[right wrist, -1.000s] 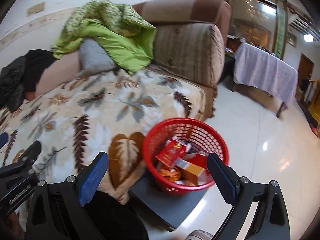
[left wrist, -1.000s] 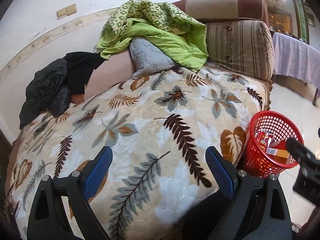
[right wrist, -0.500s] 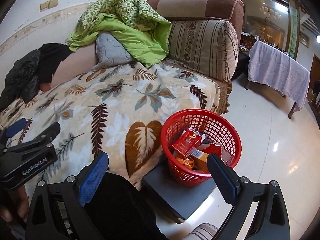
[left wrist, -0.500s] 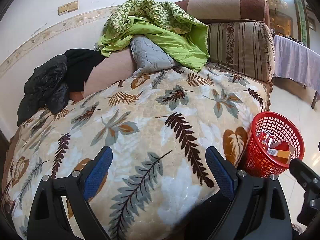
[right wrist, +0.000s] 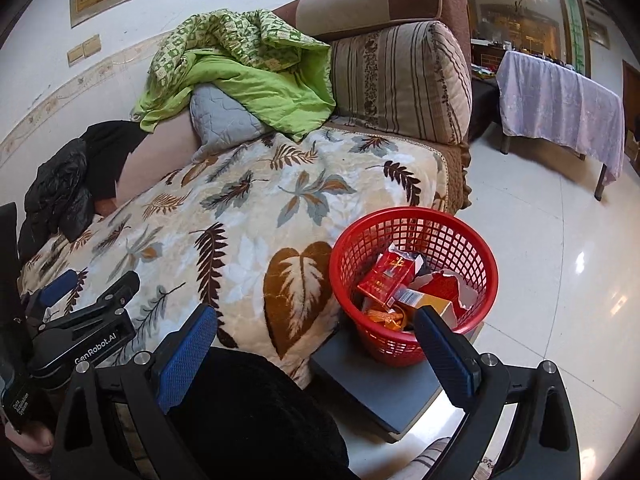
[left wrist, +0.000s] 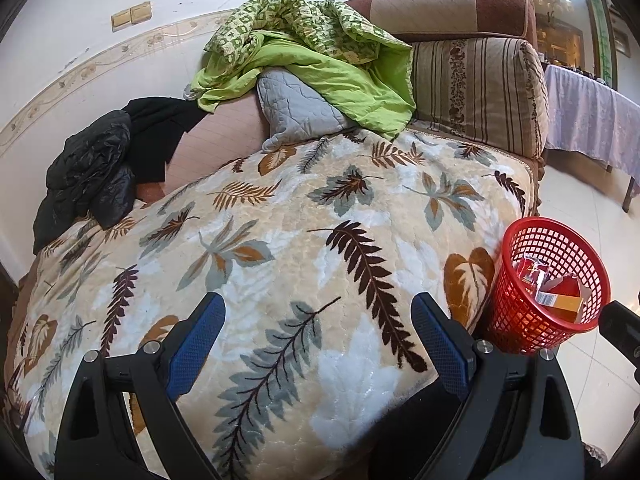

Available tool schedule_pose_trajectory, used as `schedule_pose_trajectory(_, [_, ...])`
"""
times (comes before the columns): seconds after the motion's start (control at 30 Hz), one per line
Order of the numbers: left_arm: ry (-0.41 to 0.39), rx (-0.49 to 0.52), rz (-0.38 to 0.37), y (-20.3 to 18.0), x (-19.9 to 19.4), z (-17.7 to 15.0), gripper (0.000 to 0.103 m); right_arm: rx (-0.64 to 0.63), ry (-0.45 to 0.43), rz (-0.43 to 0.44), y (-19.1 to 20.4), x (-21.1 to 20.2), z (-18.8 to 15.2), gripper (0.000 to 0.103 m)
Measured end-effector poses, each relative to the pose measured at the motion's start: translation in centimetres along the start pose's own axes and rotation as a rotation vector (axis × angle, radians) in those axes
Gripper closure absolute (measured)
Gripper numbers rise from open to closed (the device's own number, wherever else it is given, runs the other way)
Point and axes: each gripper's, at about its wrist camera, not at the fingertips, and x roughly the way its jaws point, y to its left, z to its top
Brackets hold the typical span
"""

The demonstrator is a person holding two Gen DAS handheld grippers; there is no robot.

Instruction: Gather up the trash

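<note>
A black jacket (left wrist: 86, 176) is draped at the sofa's left end, the left gripper (left wrist: 318, 334) and the right gripper (right wrist: 316, 350) are both held spread wide with nothing between their fingers, and red and orange wrappers (right wrist: 386, 278) are piled in the red basket (right wrist: 476, 248) by the sofa's front right corner.
</note>
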Motion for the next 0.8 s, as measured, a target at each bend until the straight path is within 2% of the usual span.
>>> schedule_pose_trajectory(0.8, [0.001, -0.001, 0.002, -0.23, -0.08, 0.06, 0.010, -0.015, -0.017, 0.007, 0.45, -0.49, -0.21, 0.003])
